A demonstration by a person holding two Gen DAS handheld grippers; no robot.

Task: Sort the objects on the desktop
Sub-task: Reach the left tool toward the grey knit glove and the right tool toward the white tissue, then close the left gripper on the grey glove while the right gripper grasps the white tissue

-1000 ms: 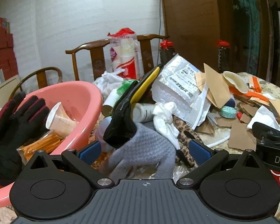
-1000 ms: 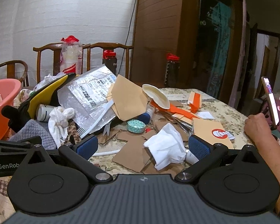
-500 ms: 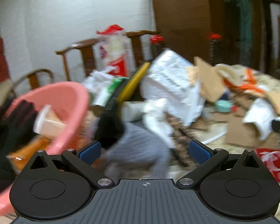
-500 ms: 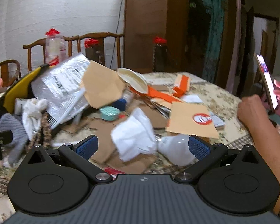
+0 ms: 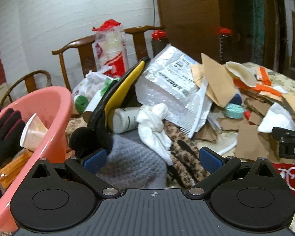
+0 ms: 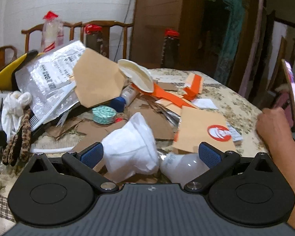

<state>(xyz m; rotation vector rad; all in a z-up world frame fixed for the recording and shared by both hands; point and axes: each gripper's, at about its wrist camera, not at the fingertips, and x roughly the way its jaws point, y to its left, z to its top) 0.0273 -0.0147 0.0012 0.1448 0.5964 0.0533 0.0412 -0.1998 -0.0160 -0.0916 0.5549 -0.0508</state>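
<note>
My left gripper (image 5: 152, 160) is open, low over a grey knitted glove (image 5: 131, 163) that lies between its pads, with a leopard-print glove (image 5: 184, 157) and a knotted white cloth (image 5: 155, 122) just ahead. My right gripper (image 6: 150, 155) is open, with a crumpled white tissue (image 6: 131, 147) and a white light bulb (image 6: 181, 167) between its pads. A pink basin (image 5: 55, 106) at the left holds a paper cup (image 5: 32, 131) and a black glove (image 5: 4, 135).
The table (image 6: 222, 96) is piled with brown cardboard pieces (image 6: 96, 80), a bubble mailer (image 5: 171, 82), a yellow-and-black sleeve (image 5: 120, 92), a white bottle (image 5: 125, 120), a teal tape roll (image 6: 104, 115), orange strips and a paper bowl (image 6: 137, 74). A person's hand (image 6: 273, 125) rests at the right edge. Wooden chairs stand behind.
My left gripper has moved forward and down over the grey glove. My right gripper has swung right and forward, so the tissue and the bulb now lie between its pads.
</note>
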